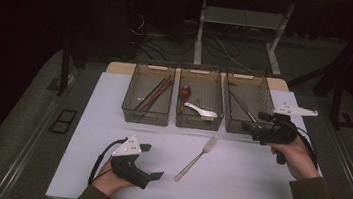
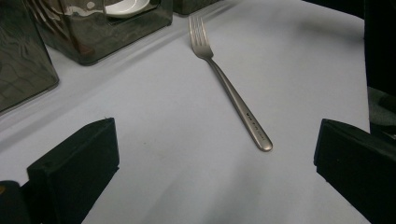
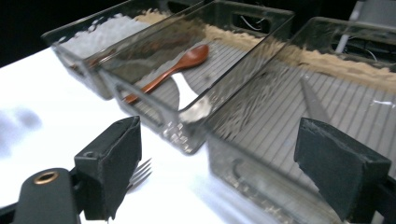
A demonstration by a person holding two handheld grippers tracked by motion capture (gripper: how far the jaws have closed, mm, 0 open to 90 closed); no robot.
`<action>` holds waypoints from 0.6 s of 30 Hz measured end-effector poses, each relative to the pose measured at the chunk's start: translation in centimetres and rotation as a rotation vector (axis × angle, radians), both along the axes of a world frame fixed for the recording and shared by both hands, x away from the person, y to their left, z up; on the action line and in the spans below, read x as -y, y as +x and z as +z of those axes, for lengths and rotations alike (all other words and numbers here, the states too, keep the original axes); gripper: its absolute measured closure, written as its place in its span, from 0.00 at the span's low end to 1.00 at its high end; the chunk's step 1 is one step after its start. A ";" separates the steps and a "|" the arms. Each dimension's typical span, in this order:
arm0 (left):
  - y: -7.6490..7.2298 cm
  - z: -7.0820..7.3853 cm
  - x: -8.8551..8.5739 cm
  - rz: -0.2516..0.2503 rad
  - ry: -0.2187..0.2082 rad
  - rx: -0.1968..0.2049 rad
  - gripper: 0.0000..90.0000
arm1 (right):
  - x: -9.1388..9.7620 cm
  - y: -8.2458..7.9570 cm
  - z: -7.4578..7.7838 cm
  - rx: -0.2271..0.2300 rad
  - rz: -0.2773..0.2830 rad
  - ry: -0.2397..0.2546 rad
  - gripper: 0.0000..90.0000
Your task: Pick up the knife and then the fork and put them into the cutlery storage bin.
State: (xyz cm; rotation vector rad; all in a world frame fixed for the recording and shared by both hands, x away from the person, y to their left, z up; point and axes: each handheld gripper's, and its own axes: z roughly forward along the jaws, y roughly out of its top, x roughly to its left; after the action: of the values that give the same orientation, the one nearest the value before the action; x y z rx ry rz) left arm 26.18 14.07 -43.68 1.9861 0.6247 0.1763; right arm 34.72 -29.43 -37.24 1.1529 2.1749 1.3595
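Left gripper: nearest the person, resting low on the white table mat, jaws apart and empty, pointed toward the fork.

Fork: lies loose on the mat between the two grippers, handle end toward the person, tines toward the trays; in the left gripper view it sits ahead of the open jaws, touching neither.

Right gripper: held at the front wall of the right tray, jaws standing wide with nothing between them.

Right tray: holds one long metal utensil, type unclear. Middle tray: wooden spoon and white spoon. Left tray: chopsticks.

Handling note, as judgement: sorting cutlery by kind seems in hand, the fork next. Best approach: bring open jaws down square across the handle near its middle, pads flat to the mat, close firmly, lift level so the tines do not swing, then clear the tray wall before lowering.
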 end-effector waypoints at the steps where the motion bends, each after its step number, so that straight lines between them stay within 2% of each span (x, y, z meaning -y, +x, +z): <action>1: 0.0 0.0 0.0 0.002 0.001 0.001 0.00 | -0.1 -0.4 -0.2 0.002 0.005 -0.001 0.16; 6: 0.0 0.0 0.1 0.008 0.008 0.004 0.00 | -0.3 -2.7 -1.4 0.032 0.017 -0.026 0.16; 11: 0.0 0.1 0.1 0.008 0.014 0.006 0.00 | 0.1 -4.8 -3.1 0.027 0.032 -0.019 0.16; 18: -0.1 0.1 0.4 0.013 0.026 0.011 0.00 | 0.9 -6.9 -4.9 0.009 0.002 0.038 0.17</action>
State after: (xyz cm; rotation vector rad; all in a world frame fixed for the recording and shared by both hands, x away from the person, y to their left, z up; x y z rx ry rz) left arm 26.09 13.72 -43.55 2.0051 0.6315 0.2048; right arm 27.82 -30.33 -42.13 1.1561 2.1540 1.4096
